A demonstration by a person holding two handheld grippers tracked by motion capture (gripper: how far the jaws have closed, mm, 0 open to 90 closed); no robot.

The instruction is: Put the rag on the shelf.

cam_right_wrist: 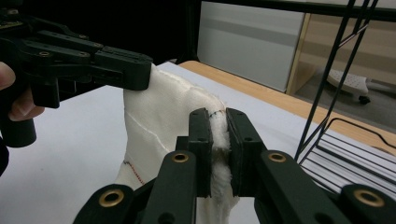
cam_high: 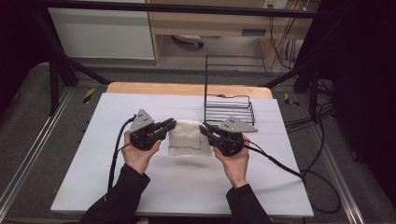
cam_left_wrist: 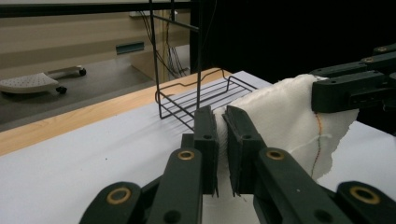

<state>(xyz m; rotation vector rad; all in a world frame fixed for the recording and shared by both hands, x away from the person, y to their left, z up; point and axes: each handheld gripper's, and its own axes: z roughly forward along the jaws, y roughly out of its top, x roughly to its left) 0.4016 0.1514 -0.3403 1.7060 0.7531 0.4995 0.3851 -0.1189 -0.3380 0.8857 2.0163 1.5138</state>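
nearest me, my left gripper (cam_left_wrist: pixel 223 140) and right gripper (cam_right_wrist: pixel 218 140), each with jaws clamped on an upper corner of the cloth (cam_high: pixel 189 136). the cloth hangs between them over the middle of the white table (cam_high: pixel 187 186), lifted, lower edge apparently resting on the surface. its long axis runs gripper to gripper, so neither hand is nearer; i judge any next move must keep both level. beyond, right of centre, the wire rack (cam_high: pixel 229 105) stands near the cloth.

Overhead view; two close gripper-mounted views.
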